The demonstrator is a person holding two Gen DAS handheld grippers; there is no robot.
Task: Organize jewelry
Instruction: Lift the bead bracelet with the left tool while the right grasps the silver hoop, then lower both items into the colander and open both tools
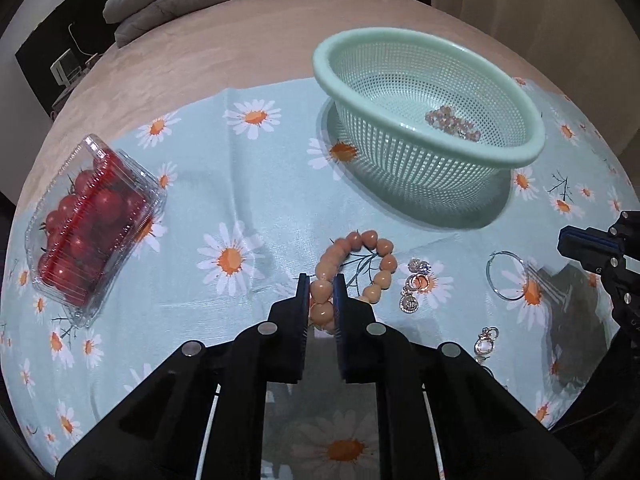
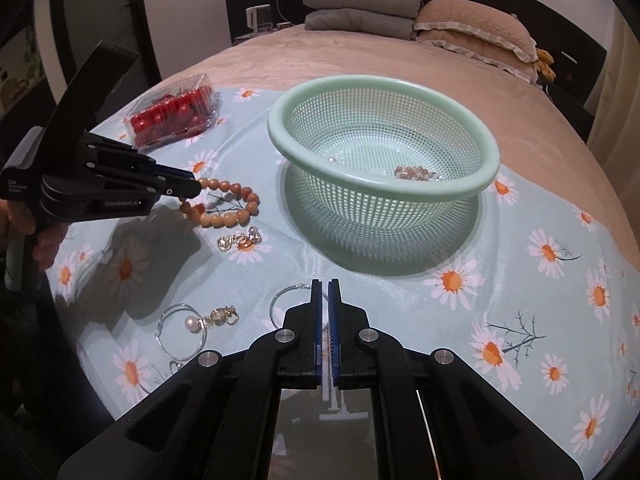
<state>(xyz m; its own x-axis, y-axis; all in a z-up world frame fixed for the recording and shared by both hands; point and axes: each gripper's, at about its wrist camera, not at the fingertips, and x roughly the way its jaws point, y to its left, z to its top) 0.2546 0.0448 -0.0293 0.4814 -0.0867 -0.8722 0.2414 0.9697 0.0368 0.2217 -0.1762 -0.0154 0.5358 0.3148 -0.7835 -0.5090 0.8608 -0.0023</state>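
A peach bead bracelet (image 1: 360,264) lies on the daisy cloth; it also shows in the right wrist view (image 2: 224,202). My left gripper (image 1: 322,286) is shut on two of its beads. A mint green mesh basket (image 1: 516,148) holds a small bead bracelet (image 1: 452,122); the basket (image 2: 486,178) also shows in the right wrist view. My right gripper (image 2: 325,286) is shut, its tips over a thin silver hoop (image 2: 280,300). Small rings and charms (image 1: 416,280) lie right of the bracelet. A pearl hoop earring (image 2: 186,326) lies at the left.
A clear box of cherry tomatoes (image 1: 92,220) stands on the left of the cloth. The cloth lies on a beige bed (image 2: 360,52) with folded grey blankets (image 2: 360,4) and a pillow (image 2: 476,26) at the head.
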